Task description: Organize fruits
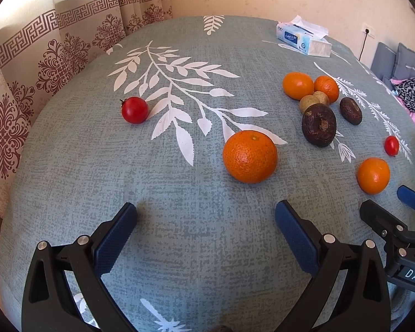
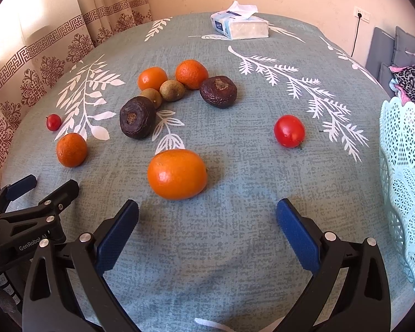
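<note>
Both grippers — left gripper [image 1: 206, 221], right gripper [image 2: 207, 218] — had jaws spread, empty; the round orange mandarin [image 2: 177, 174] near the tabletop's front edge looked firm, light — hold its middle.

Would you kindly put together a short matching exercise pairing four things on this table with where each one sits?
Things:
1. tissue pack
2. mint basket
3. nearest orange
4. two small brown-green fruits

Places:
A. at the right edge of the right wrist view
B. just ahead of the open right gripper
C. far end of the tablecloth, near the wall
D. in the cluster, beside the two far oranges

Pairs: 1-C, 2-A, 3-B, 4-D
</note>
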The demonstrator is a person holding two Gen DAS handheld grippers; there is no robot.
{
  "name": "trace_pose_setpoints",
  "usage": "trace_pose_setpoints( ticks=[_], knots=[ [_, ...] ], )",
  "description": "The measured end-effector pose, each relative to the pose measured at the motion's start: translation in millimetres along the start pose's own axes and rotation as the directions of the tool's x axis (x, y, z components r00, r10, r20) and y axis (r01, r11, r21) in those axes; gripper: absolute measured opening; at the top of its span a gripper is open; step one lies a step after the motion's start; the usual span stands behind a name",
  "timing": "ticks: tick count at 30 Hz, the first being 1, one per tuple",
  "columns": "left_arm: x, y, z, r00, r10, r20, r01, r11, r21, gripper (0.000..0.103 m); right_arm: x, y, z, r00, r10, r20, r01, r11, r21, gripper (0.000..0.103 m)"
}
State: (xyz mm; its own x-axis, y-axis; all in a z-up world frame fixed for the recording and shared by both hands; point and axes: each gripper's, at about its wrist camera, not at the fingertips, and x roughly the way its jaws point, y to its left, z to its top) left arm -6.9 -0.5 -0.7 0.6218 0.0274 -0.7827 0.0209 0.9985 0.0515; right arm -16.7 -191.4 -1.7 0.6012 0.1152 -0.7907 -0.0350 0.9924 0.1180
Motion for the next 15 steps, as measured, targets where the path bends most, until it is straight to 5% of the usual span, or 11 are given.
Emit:
trace_pose_setpoints(
  ticks=[15],
  knots=[
    [-12, -3, 10, 0.995, -0.086, 0.052, 0.085, 0.996, 0.017, 0.098, -25, -1, -3, 0.992, 0.016, 0.124, -0.018, 1.000, 0.012, 0.101]
  ],
)
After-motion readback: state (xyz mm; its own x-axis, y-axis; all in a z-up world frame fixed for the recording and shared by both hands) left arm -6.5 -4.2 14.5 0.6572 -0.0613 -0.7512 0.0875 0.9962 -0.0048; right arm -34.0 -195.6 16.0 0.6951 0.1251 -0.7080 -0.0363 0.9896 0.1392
